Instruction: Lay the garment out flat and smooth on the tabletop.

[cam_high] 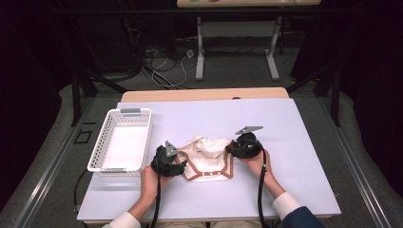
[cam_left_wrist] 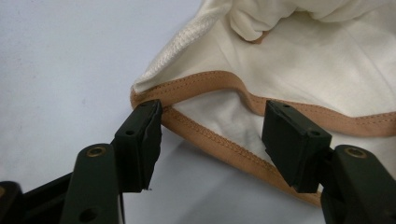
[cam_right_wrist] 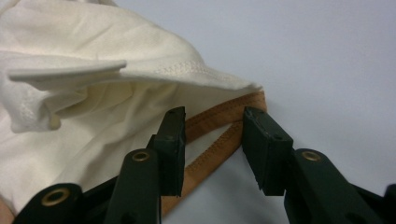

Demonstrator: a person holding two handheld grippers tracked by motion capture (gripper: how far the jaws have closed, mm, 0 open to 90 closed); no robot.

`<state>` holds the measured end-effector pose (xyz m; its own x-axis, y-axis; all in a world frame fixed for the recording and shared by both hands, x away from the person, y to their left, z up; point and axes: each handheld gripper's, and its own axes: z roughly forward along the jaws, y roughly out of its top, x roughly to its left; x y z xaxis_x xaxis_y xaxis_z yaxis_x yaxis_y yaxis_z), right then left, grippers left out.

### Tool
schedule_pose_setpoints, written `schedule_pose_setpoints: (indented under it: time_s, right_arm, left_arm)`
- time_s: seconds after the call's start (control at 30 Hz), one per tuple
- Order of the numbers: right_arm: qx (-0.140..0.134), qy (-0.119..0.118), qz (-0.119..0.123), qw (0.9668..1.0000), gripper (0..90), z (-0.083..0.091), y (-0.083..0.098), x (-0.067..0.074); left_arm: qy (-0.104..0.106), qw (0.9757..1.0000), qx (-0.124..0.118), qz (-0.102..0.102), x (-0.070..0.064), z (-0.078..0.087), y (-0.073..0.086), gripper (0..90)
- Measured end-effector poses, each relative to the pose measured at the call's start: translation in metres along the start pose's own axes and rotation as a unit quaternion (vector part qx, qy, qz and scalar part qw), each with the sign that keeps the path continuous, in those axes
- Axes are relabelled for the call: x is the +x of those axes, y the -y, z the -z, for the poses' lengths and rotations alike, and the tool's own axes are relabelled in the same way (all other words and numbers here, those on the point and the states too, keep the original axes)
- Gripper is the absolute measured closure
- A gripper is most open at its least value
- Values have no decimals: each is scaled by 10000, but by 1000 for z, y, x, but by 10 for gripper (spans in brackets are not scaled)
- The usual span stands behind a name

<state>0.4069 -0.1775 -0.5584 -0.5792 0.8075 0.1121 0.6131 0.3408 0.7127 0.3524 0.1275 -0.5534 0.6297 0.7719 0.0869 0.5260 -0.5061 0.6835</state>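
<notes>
A cream garment (cam_high: 209,156) with brown trim lies crumpled near the middle of the pale table (cam_high: 294,185). My left gripper (cam_high: 182,167) sits at the garment's left edge, my right gripper (cam_high: 231,148) at its right edge, each held in a hand. In the left gripper view the garment (cam_left_wrist: 303,60) fills the top right, and the gripper (cam_left_wrist: 212,135) stands open with the brown trim (cam_left_wrist: 205,84) running between its jaws, untouched by the pads. In the right gripper view the gripper (cam_right_wrist: 212,140) is open too, over the garment (cam_right_wrist: 93,93), astride a corner of brown trim (cam_right_wrist: 219,114).
A white slotted basket (cam_high: 148,137) stands on the table to the left of the garment, close to my left hand. A wooden desk edge (cam_high: 204,94) runs behind the table. Cables and table legs (cam_high: 199,57) lie on the floor beyond.
</notes>
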Motion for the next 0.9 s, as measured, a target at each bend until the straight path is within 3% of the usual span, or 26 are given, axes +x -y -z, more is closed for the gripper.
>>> schedule_pose_setpoints:
  time_s: [0.13,0.2,0.37,0.5,0.67,0.83,0.9]
  right_arm:
    - [-4,76,28,10000,640,-1,0,1]
    - [-13,90,16,10000,638,-1,1,1]
    - [-118,259,-83,9996,524,2,1,0]
    - [-182,341,-110,9992,519,-1,0,-3]
    - [-231,286,-35,9993,649,-7,0,0]
    - [-243,88,-149,9996,860,-7,1,-1]
    - [-237,106,-107,9996,873,-6,1,0]
  left_arm:
    - [218,9997,52,-16,1,-5,0,493]
    - [353,9993,-62,125,2,-7,2,542]
    - [333,9992,-152,131,3,-8,3,643]
    - [273,9995,-164,91,5,-8,4,748]
    - [223,9996,-151,29,6,-8,3,838]
    - [311,9993,-183,30,7,-6,4,888]
    - [346,9992,-180,54,6,-4,5,891]
